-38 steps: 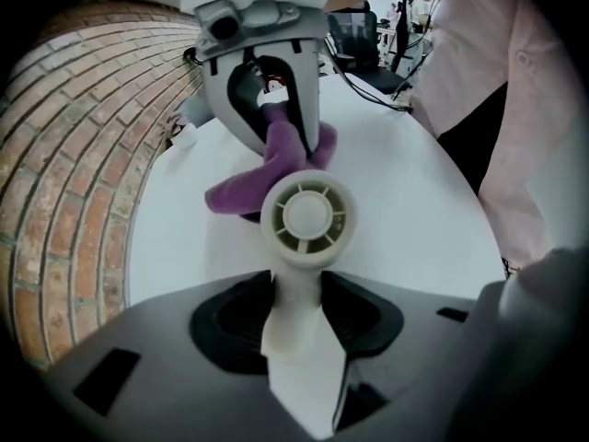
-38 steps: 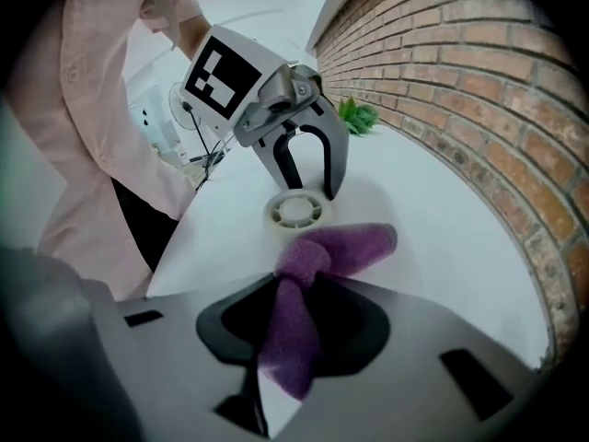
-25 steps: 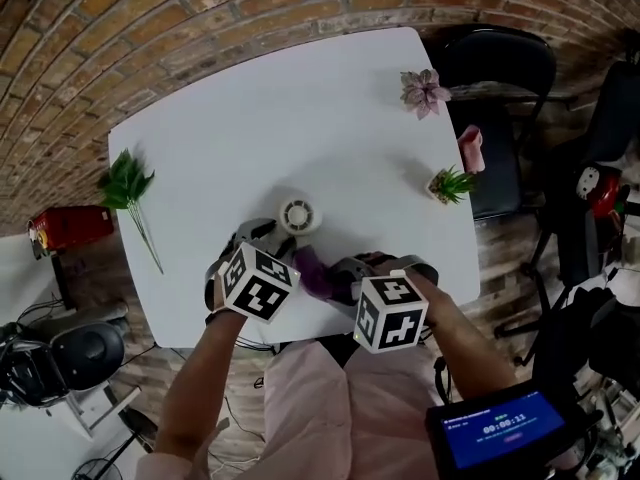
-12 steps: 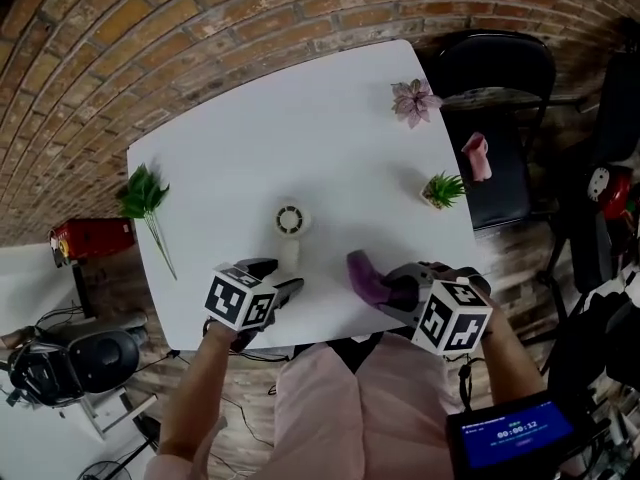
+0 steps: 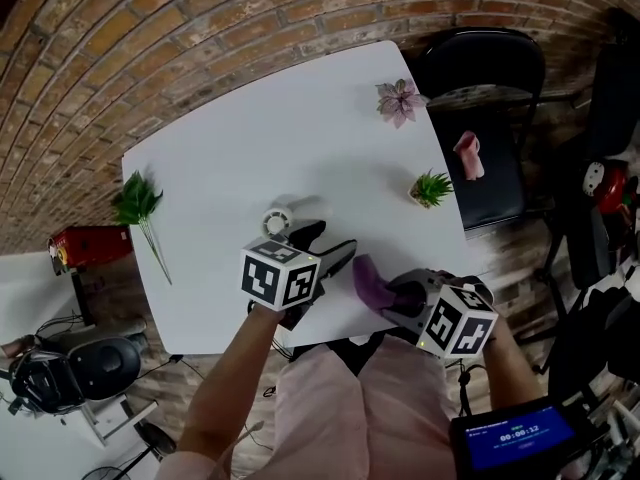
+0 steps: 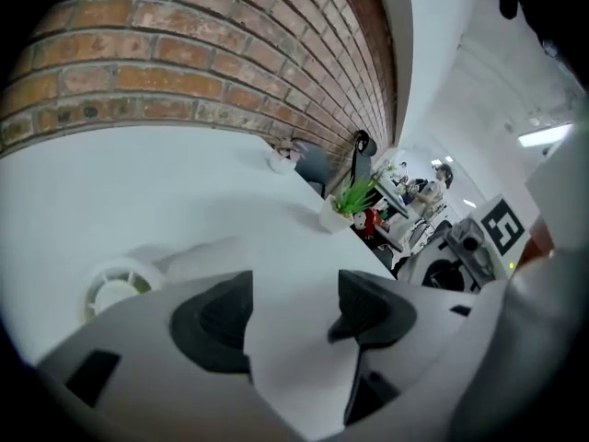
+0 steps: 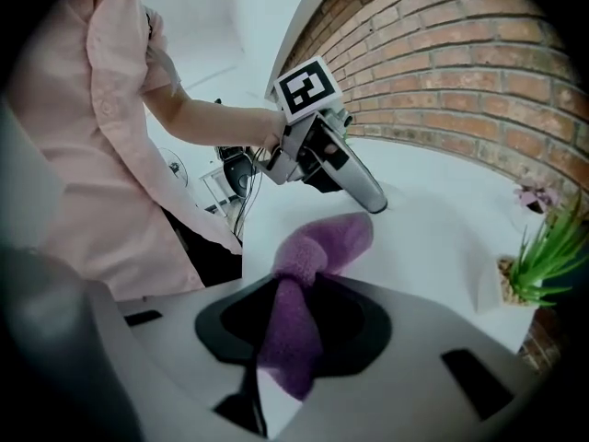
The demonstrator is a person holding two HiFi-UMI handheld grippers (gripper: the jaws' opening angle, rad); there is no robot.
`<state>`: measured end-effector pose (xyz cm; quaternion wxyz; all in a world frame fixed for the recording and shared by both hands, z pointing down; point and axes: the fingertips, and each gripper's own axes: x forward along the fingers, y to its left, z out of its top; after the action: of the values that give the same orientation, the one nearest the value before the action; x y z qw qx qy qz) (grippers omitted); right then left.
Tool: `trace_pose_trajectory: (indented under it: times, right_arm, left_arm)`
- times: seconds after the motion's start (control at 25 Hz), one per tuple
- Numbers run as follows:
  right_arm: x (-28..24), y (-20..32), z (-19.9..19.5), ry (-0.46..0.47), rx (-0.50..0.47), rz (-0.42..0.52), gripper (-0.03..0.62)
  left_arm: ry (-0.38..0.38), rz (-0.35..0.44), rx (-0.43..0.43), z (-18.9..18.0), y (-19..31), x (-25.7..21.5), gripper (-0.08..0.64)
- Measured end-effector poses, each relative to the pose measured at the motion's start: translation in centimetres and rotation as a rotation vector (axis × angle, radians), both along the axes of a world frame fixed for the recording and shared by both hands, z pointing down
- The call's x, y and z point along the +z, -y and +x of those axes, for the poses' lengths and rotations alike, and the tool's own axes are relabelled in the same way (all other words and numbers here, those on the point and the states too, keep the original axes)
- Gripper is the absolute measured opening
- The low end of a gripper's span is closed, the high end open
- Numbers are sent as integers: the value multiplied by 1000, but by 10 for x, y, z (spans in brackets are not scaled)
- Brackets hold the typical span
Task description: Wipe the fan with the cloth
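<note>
A small white fan (image 5: 279,220) lies on the white table (image 5: 220,158), its round grille facing up; in the left gripper view the fan (image 6: 118,285) sits at the lower left. My left gripper (image 5: 328,250) hovers just right of it, jaws opening with only bare table between them (image 6: 290,307). My right gripper (image 5: 385,293) stays near the table's front edge, shut on a purple cloth (image 5: 368,276). The cloth (image 7: 308,274) bunches out ahead of the jaws in the right gripper view, where the left gripper (image 7: 375,199) points toward the table.
A green sprig (image 5: 135,203) lies at the table's left edge. A pink flower (image 5: 398,98) and a small potted plant (image 5: 431,188) stand at the right side. A black chair (image 5: 485,118) with a pink thing on its seat is beyond the right edge. A brick wall runs behind.
The left gripper let go of the fan, swung right and forward past it and rolled, its jaws wider. The fan now lies free. The right gripper drew right with the cloth.
</note>
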<state>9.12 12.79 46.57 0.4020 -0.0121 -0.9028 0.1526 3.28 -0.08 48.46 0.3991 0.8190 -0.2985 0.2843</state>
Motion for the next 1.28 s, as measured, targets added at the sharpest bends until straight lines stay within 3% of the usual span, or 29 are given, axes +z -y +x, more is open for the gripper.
trace_pose_trajectory:
  times: [0.12,0.28,0.4,0.56,0.68,0.76,0.92,0.96,1.28]
  right_arm:
    - [-5,6,-5,17,10,-5,100]
    - [-11,16,-16,47,17,-23,100]
    - [-16,20,-31,85,2,-57,100]
    - [-22,23,-55,117,-45,-119,100]
    - [-18,21,-67,98,-103,-166,100]
    - [-14,18,-72,80,-138,-207,100]
    - [-3,19,-79,40,-149,-270,100]
    - [0,24,-82,33,-129,-283,100]
    - [33,67,-111,-79,95,-381,100]
  left_arm:
    - [8,96,-11,-13,14,-27,296]
    - [109,337,-16,-54,36,-75,296]
    - [256,433,170,-74,42,-75,358]
    - [363,317,565,-75,14,-28,411]
    - [459,268,753,-84,2,4,419]
    - [509,275,801,-89,5,17,419]
    - [540,292,864,-86,10,29,412]
    - [549,296,880,-86,11,30,363]
    - [550,301,948,-84,11,30,362]
